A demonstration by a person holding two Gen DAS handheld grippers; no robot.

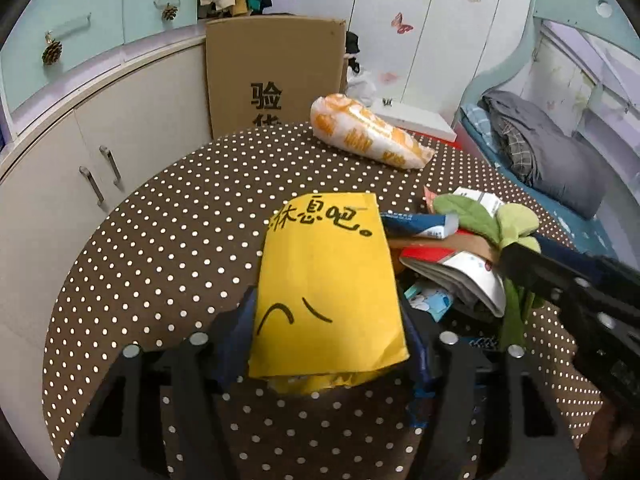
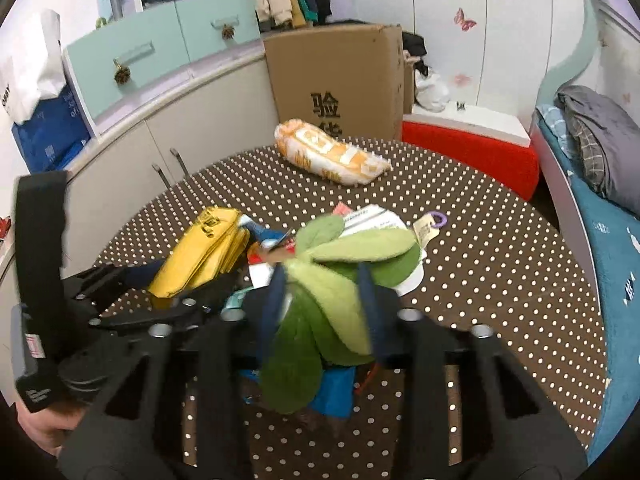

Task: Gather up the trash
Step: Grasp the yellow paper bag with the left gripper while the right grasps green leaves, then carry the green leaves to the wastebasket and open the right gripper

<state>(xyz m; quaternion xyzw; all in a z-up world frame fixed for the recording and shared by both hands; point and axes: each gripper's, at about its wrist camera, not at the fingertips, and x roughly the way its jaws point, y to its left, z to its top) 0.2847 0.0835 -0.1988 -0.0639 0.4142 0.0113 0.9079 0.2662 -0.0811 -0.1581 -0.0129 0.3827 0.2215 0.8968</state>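
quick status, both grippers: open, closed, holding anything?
Left gripper: closed on the yellow paper bag.
Right gripper: closed on the green felt leaf thing.

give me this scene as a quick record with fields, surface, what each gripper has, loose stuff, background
surface: round table with brown polka-dot cloth
left gripper: closed around a yellow paper bag with a drawn face
right gripper: closed on a green leaf-shaped plush
pile: papers and packets between the two grippers
far side of table: orange-and-white wrapped bundle, untouched
background: cardboard box, cabinet with teal drawers, bed
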